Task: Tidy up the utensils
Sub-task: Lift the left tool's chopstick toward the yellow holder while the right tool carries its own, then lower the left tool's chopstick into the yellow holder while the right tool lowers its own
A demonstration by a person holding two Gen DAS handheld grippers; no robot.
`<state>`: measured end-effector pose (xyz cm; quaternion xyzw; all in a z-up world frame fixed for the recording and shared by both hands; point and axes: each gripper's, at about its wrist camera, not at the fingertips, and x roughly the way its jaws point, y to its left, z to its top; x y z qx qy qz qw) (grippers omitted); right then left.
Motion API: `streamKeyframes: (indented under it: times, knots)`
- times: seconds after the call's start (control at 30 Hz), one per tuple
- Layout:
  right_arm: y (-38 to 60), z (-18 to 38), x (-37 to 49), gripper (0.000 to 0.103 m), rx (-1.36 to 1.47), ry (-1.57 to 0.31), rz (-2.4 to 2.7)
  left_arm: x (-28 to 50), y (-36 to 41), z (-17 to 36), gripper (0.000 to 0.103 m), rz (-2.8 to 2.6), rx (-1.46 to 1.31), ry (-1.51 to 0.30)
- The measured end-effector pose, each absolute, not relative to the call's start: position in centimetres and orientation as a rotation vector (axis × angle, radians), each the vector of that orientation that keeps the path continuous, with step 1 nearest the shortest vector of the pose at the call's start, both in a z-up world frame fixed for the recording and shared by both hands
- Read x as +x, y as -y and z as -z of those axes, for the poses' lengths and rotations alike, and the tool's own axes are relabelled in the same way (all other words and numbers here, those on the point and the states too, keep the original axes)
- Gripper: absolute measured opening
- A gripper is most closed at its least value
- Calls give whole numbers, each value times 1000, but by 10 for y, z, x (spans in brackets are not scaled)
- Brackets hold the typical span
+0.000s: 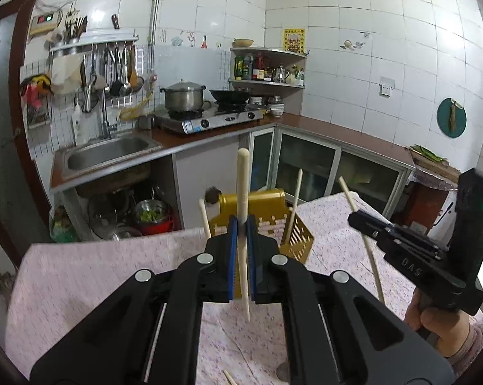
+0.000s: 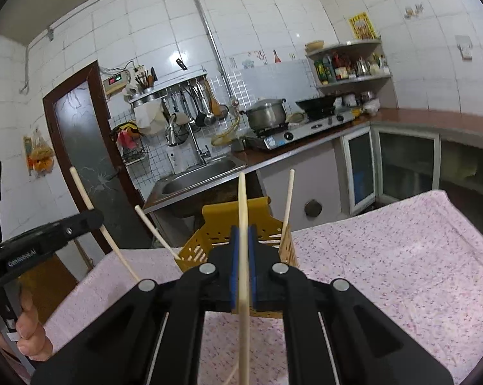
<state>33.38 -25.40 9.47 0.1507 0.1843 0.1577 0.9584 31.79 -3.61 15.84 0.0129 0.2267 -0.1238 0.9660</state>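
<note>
Each tool grips one pale chopstick, both held above the pink-clothed table [image 1: 81, 272]. The left tool [image 1: 241, 224] has its blue pads pressed on a chopstick [image 1: 243, 186] that stands nearly upright, thick end up. The right tool [image 2: 243, 234] clamps its own chopstick [image 2: 242, 199] the same way, long axis near vertical.

From the left wrist view, the right tool shows out at the side with its stick slanting and a hand [image 1: 440, 324] gripping the handle; a stray chopstick end [image 1: 229, 377] lies on the cloth at the bottom edge. The right wrist view shows instead the left tool from the side, and a dark door [image 2: 81, 147].

Just beyond both tools sits the yellow slotted basket [image 1: 297, 240], with two chopsticks leaning in it. That makes four clear sticks, plus the stray end.
</note>
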Motion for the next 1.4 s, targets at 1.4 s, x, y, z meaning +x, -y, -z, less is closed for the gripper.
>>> streamKeyframes:
  times: [1.4]
  knots:
    - [229, -122, 405, 6, 332, 184, -209, 411, 36, -133, 5, 273, 20, -445]
